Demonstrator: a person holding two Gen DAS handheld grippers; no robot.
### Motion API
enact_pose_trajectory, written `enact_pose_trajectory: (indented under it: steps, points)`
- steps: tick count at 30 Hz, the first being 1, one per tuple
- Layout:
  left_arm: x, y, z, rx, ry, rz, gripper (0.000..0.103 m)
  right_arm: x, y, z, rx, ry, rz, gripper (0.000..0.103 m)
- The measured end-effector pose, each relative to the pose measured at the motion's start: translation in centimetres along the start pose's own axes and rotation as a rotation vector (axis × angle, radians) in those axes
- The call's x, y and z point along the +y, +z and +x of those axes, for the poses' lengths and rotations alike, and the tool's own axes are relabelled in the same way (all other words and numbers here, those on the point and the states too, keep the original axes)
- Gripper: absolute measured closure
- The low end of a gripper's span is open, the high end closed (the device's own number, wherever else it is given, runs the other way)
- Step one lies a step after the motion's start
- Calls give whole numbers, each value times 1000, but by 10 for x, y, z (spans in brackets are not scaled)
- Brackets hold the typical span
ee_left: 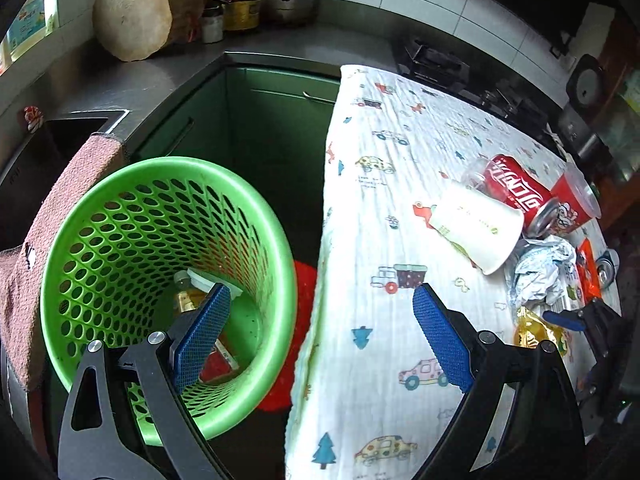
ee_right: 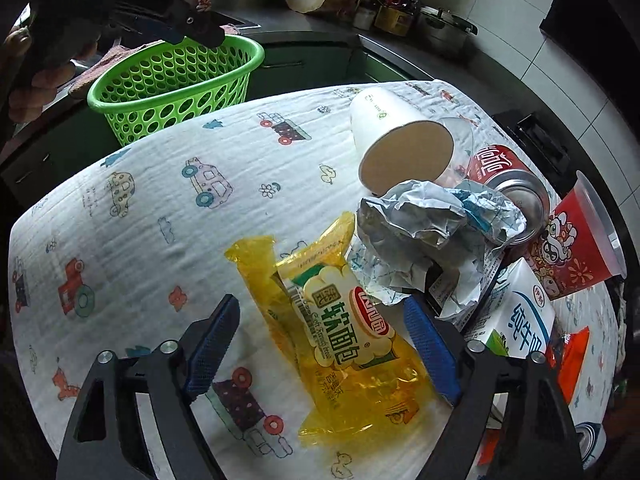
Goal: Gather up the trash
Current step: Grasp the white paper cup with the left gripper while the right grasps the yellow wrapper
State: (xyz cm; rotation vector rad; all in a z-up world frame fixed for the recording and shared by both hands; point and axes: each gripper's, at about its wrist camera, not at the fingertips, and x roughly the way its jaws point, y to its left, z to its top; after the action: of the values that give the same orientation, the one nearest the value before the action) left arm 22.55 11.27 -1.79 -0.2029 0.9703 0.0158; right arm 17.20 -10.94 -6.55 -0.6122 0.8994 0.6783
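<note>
Green basket [ee_left: 120, 240] holds a small bottle [ee_left: 183, 292]; both grippers' jaws wide, empty.

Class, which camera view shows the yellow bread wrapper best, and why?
The right wrist view: the yellow bread wrapper lies whole, label readable, between the open right gripper. The left wrist view catches only a yellow corner at its edge.

We see a yellow bread wrapper [ee_right: 340, 332] lying flat on the bench beside crumpled paper [ee_right: 424, 232], a tipped white cup [ee_right: 400, 144] and a Coke can [ee_right: 508, 184] on its side. The green basket [ee_left: 160, 280] already holds some trash.
</note>
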Motion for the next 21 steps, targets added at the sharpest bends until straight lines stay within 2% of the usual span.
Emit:
enact_pose_trajectory:
  steps: [5,9,14,21]
  points:
    - [-42,11,14,29,-46,14,12,-3,-12,-5,-23,20,53,44]
    - [-70,23,30,76,-108,-37,12,-4,-21,-15,-52,29,101,52]
    - [-97,38,56,127,-133,-121,12,-3,-33,-24,-68,42,144,54]
    - [-106,54,88,175,-122,-257,12,-7,-49,-32,-81,50,182,54]
